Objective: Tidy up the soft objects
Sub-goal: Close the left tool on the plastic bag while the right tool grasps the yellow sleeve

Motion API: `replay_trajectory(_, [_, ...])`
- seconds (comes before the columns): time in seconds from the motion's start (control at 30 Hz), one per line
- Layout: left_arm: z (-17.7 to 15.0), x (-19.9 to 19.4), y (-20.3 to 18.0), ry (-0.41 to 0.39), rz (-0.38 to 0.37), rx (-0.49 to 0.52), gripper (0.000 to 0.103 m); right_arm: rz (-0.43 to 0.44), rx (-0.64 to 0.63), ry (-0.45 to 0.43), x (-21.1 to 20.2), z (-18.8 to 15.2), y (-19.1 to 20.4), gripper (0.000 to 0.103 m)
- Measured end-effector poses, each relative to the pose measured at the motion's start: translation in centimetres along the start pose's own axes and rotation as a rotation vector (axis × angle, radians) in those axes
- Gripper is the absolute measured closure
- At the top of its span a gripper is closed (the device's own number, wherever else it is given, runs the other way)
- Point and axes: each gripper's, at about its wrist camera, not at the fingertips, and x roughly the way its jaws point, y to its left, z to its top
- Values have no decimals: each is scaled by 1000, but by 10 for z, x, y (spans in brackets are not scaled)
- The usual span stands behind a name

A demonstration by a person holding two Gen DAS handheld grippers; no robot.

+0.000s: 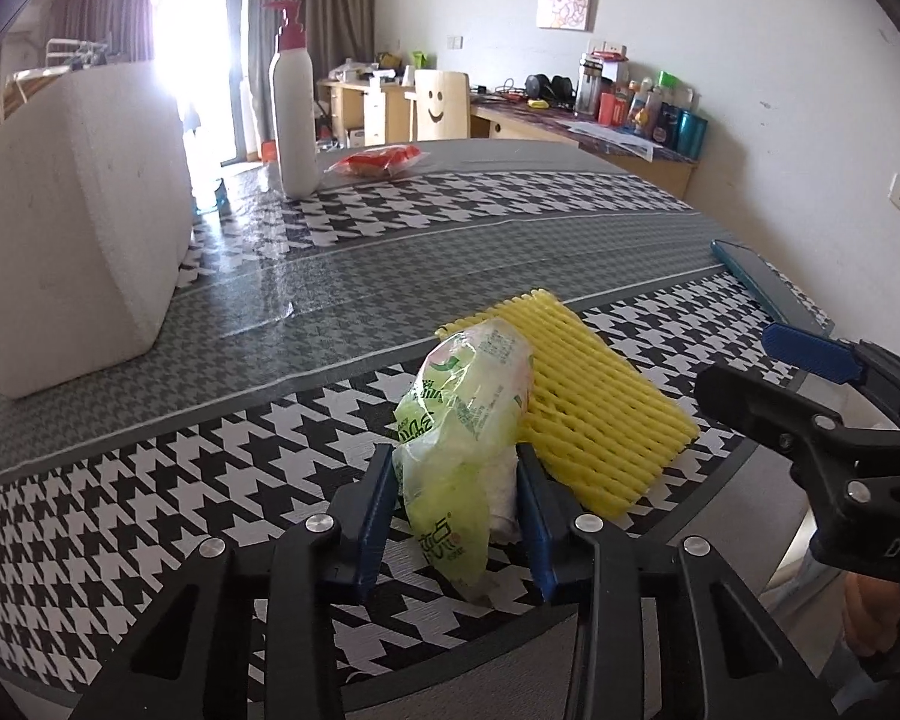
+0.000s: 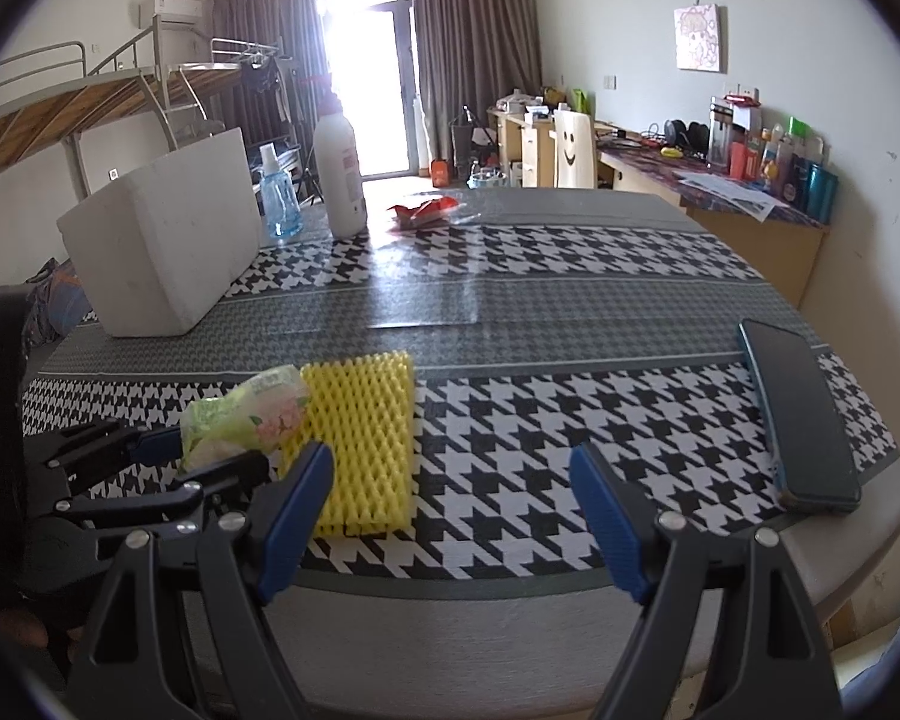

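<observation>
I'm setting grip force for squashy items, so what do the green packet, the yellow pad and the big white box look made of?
Green packet: thin glossy plastic film, crinkled and translucent, dented between the left gripper fingers. Yellow pad: foam netting, likely polyethylene, matte with an open diamond mesh. White box: probably expanded polystyrene foam, with a dull, slightly scuffed surface and rounded edges.

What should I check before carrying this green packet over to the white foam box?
1. Left gripper shut on the crinkly green plastic tissue packet: ok.
2. Packet lifted off the yellow foam mesh sleeve: cannot tell.
3. Right gripper open, holding nothing: ok.
4. Bare tablecloth between the packet and the white foam box: ok.
5. Box open on top: cannot tell.
6. Dark smartphone away from the path: ok.
</observation>
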Motion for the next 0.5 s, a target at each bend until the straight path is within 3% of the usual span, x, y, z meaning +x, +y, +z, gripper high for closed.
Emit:
replay_trajectory(0.07, [0, -1, 0, -3, -4, 6, 67, 3, -1, 4, 0, -1, 1, 19])
replay_trajectory(0.5, [1, -19, 11, -48, 17, 3, 68, 11, -8, 13, 2, 0, 8, 19])
